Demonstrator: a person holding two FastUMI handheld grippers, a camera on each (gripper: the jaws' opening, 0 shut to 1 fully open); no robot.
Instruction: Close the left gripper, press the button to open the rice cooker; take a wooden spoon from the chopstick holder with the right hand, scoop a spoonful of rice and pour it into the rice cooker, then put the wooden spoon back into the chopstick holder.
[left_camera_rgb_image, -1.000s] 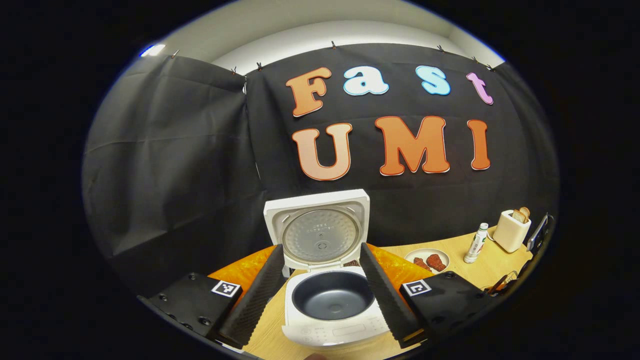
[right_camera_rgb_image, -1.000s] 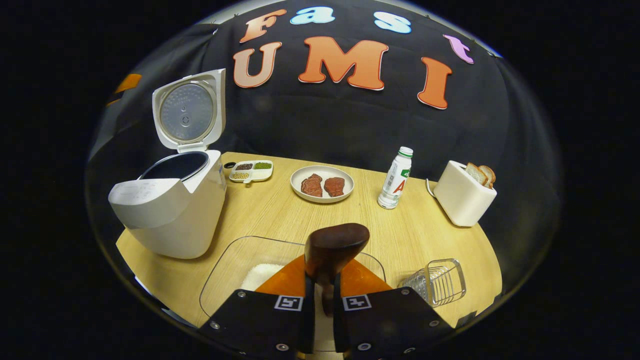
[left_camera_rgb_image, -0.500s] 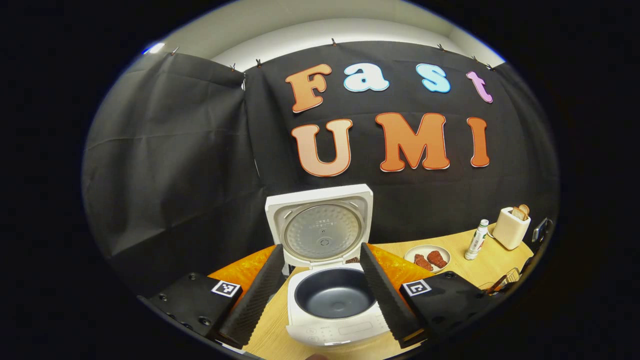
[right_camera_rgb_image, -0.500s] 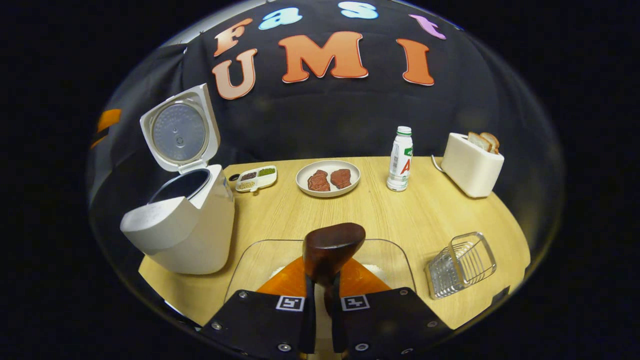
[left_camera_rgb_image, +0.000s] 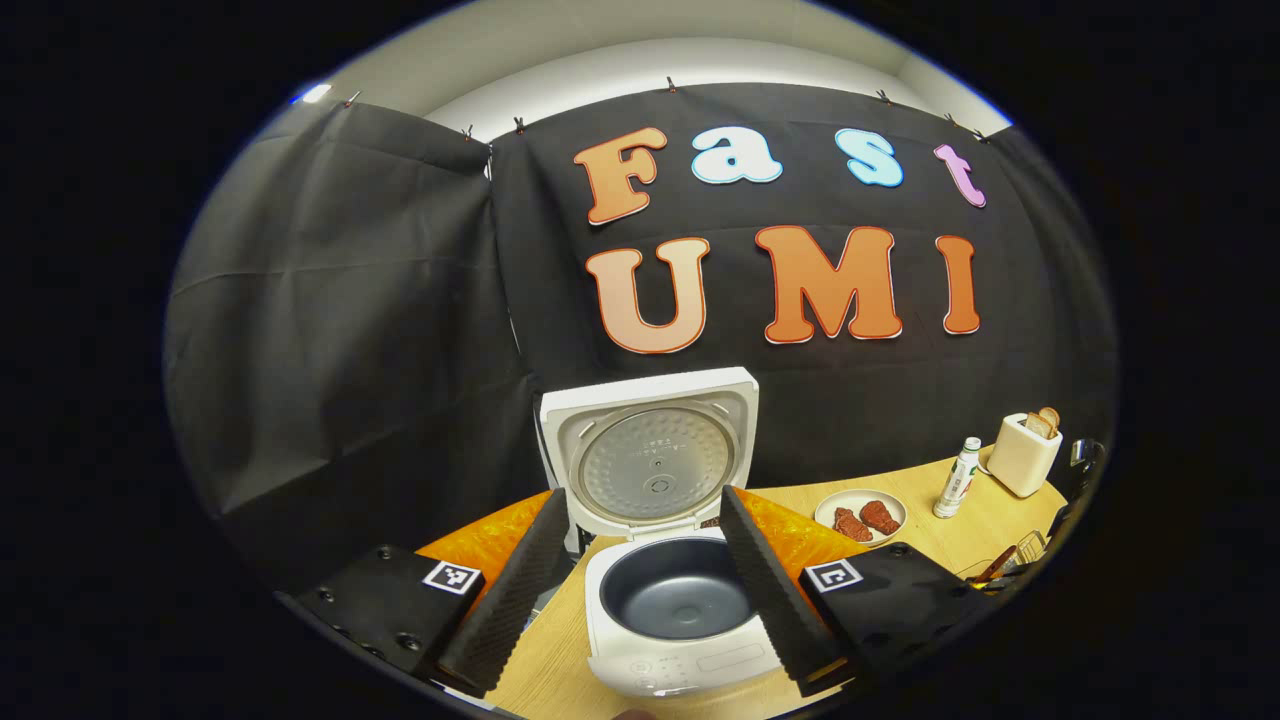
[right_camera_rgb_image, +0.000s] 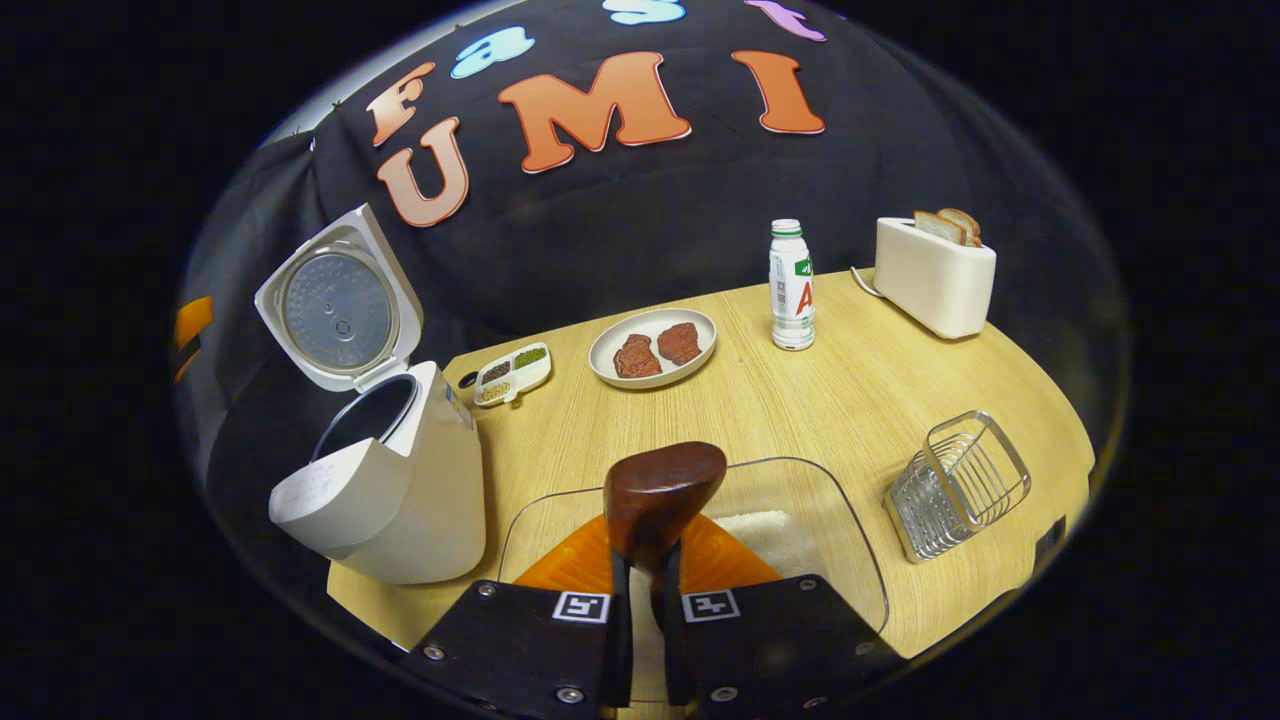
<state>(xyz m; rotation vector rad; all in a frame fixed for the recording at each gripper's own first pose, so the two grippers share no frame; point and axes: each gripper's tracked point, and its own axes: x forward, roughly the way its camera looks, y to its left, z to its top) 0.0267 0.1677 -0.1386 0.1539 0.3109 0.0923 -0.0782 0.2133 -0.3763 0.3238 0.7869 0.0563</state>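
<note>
**Spoon over the rice, cooker at ten o'clock**

In the right gripper view, the white rice cooker (right_camera_rgb_image: 390, 470) stands lid-up at ten o'clock. The clear glass rice dish (right_camera_rgb_image: 800, 520) lies directly beneath. The right gripper (right_camera_rgb_image: 640, 640) is clamped on the dark wooden spoon (right_camera_rgb_image: 660, 490), whose long axis points toward twelve. The left gripper (left_camera_rgb_image: 640, 590) gapes wide, holding nothing, with the cooker's pot between its fingers.

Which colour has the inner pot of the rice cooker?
Dark grey inner pot, clearest in the left gripper view.
</note>
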